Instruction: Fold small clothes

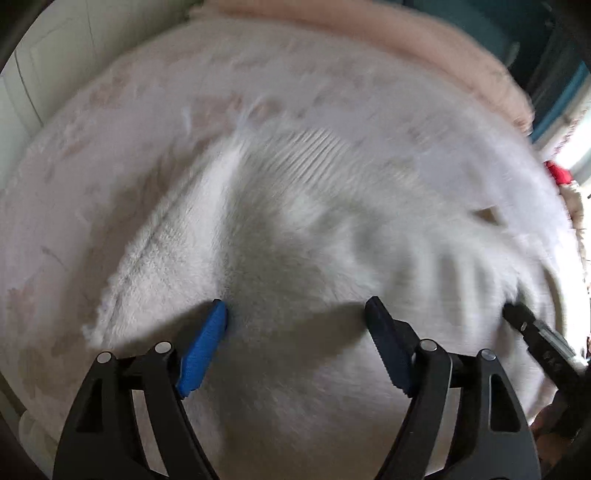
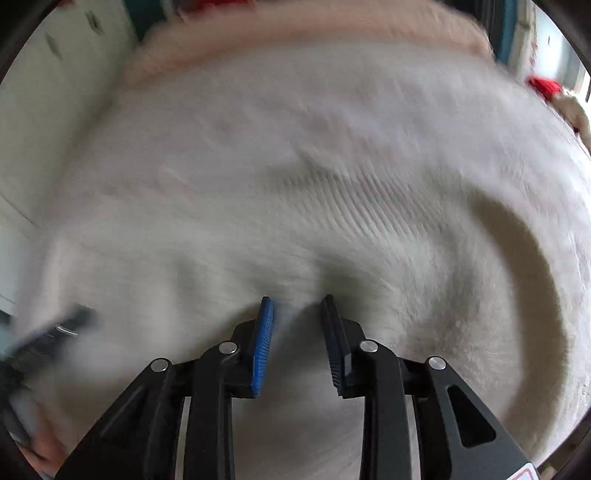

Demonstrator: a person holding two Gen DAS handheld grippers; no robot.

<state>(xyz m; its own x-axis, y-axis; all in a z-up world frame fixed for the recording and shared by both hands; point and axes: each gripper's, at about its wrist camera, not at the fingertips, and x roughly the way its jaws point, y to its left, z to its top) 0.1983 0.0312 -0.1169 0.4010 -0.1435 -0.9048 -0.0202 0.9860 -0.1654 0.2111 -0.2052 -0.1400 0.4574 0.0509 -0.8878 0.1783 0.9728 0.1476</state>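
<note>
Lying across the middle of both views, a white fleecy garment (image 1: 280, 236) is spread on a pale, faintly patterned bed cover (image 1: 92, 155). Its ribbed band (image 1: 332, 147) shows just above the centre of the left wrist view and again right of centre in the right wrist view, blurred in both.

In the left wrist view, your left gripper (image 1: 295, 314) fills the lower part of the frame, its jaws spread wide over the fleece with nothing caught between them. The blue pad (image 1: 205, 350) sits at lower left and the dark one at lower right.

In the right wrist view, your right gripper (image 2: 297, 306) sits at the bottom centre, its jaws only a little apart, tips at the fabric. Whether they pinch a fold of it is lost in the blur.

Each gripper shows in the other's view: the right one at the lower right edge, the left one smeared at the lower left edge.

A pink blanket (image 2: 295, 33) runs along the top of both frames. Something red (image 2: 545, 86) sits at the upper right.
</note>
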